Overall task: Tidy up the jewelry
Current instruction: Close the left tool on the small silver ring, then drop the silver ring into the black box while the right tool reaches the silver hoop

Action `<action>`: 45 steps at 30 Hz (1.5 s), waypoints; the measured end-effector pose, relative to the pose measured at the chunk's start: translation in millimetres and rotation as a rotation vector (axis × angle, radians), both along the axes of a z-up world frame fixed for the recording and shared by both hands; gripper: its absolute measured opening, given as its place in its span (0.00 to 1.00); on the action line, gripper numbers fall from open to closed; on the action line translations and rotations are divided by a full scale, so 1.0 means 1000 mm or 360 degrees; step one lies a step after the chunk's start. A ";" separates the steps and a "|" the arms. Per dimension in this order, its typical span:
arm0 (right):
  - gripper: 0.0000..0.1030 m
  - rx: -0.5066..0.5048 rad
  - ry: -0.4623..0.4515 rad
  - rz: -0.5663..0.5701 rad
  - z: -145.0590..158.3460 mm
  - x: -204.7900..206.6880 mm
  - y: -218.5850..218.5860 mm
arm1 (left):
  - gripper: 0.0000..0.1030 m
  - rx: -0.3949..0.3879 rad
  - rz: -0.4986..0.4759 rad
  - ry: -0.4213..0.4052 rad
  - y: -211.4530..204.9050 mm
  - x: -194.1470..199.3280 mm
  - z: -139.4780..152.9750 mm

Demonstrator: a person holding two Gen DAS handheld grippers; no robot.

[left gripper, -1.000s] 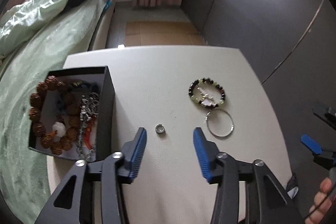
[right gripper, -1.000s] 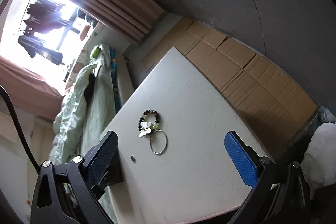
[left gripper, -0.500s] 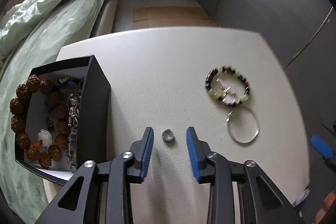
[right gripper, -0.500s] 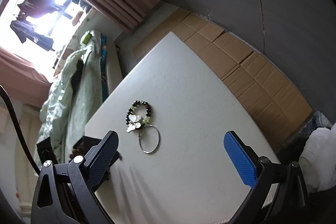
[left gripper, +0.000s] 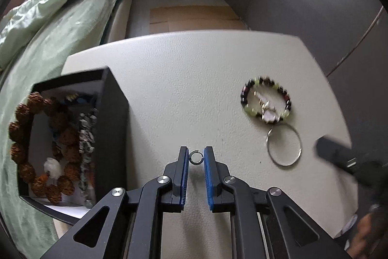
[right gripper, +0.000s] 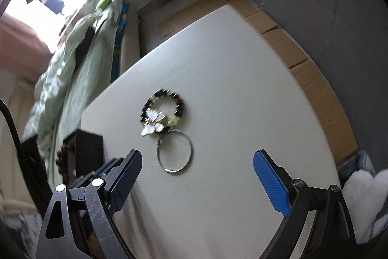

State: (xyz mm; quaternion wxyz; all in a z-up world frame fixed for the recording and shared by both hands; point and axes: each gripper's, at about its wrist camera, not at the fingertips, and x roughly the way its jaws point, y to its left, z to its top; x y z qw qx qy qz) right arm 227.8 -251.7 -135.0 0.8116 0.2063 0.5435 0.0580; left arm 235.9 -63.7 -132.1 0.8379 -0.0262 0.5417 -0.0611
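A white table (left gripper: pixel 194 79) is standing beside a bed with green bedding (left gripper: pixel 60 23) in a room with dark grey walls; brown floor panels are lying beyond the table's far and right-hand edges.

To the left of the left gripper (left gripper: pixel 196 158), a black box (left gripper: pixel 114 118) is sitting near the table's left edge. It is holding a brown seed-bead bracelet (left gripper: pixel 36 145) with one white bead, a silver chain (left gripper: pixel 86 137) lying along its right wall, and some blue items at its far end, too small to identify.

The left gripper's blue pads are pressing on both sides of a small silver ring (left gripper: pixel 195 158) at their tips, just above the table. Ahead and to its right, a dark-and-green beaded bracelet (left gripper: pixel 265 101) with a white butterfly charm is lying flat, touching a large silver hoop (left gripper: pixel 283 147). Bare tabletop is extending ahead of the gripper to the far edge.

The right gripper (right gripper: pixel 197 176) is hanging with jaws spread wide and nothing between them. Its view is showing the bracelet and hoop directly ahead and open tabletop to the right. The small ring is not showing there; only the left view is showing the box's contents.
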 end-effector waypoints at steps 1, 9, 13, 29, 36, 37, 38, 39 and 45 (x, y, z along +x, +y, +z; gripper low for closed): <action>0.92 -0.0028 0.0004 0.0025 -0.001 0.002 0.004 | 0.13 -0.0019 0.0010 -0.0017 0.003 -0.001 0.005; 0.92 -0.0240 -0.0018 0.0234 -0.005 0.010 0.032 | 0.13 -0.0144 0.0082 -0.0132 0.029 -0.011 0.038; 0.92 -0.0387 -0.0039 0.0366 -0.008 0.012 0.046 | 0.13 -0.0184 0.0114 -0.0187 0.045 -0.016 0.052; 0.71 -0.0711 -0.0070 0.0492 -0.007 0.009 0.070 | 0.13 -0.0228 0.0224 -0.0235 0.094 -0.024 0.061; 0.49 -0.0698 -0.0092 0.0519 -0.005 0.005 0.070 | 0.13 -0.0202 0.0308 -0.0232 0.115 -0.034 0.059; 0.48 -0.0693 -0.0091 0.0517 -0.005 0.005 0.070 | 0.13 -0.0198 0.0321 -0.0225 0.118 -0.034 0.057; 0.48 -0.0690 -0.0090 0.0515 -0.004 0.003 0.070 | 0.13 -0.0189 0.0337 -0.0217 0.119 -0.035 0.055; 0.48 -0.0684 -0.0092 0.0514 -0.003 0.001 0.069 | 0.13 -0.0170 0.0355 -0.0206 0.121 -0.034 0.053; 0.47 -0.0615 -0.0153 0.0505 0.011 -0.007 0.069 | 0.38 -0.0125 0.0319 -0.0100 0.114 -0.032 0.038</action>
